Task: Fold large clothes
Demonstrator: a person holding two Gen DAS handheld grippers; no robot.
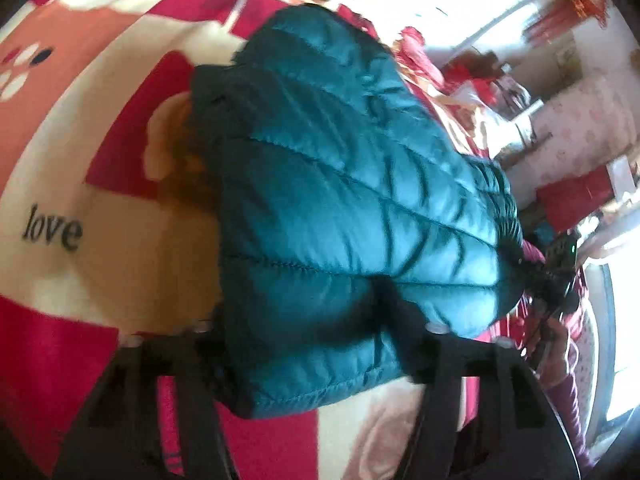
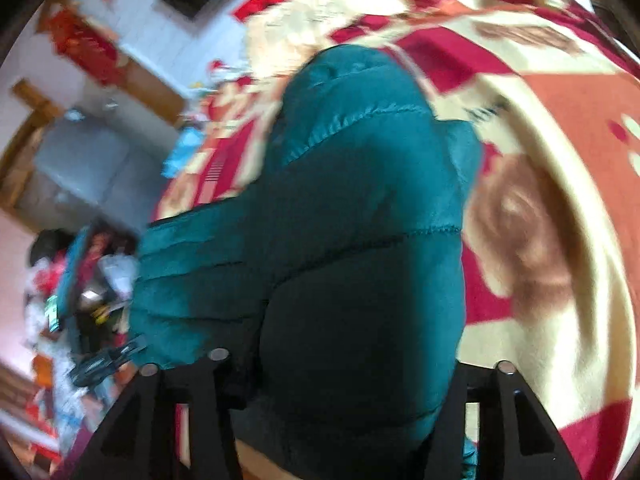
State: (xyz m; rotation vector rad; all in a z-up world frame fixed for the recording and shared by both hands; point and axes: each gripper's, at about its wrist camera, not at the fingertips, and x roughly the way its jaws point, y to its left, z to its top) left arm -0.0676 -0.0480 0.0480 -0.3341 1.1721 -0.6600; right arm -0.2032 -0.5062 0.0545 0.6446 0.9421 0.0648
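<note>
Teal quilted jacket (image 1: 340, 184) lies bunched on the patterned blanket (image 1: 80, 152). Left gripper (image 1: 316, 344): a thick fold of jacket sits between its fingers (image 1: 404, 320), which appear clamped on it. Right gripper (image 2: 340, 364): jacket bulk fills the gap between its fingers (image 2: 218, 364); looks gripped too, though blur hides the contact. Likely both hold one hem, to carry it over as a fold.

A bed (image 1: 80, 152) carried a red, cream and orange blanket (image 2: 560, 128) printed with the word "love" (image 1: 52, 234). Pink patterned wallpaper (image 1: 580, 128) covered one wall. Bright daylight entered through a window (image 1: 622, 360). A grey cabinet (image 2: 80, 168) stood against another wall.
</note>
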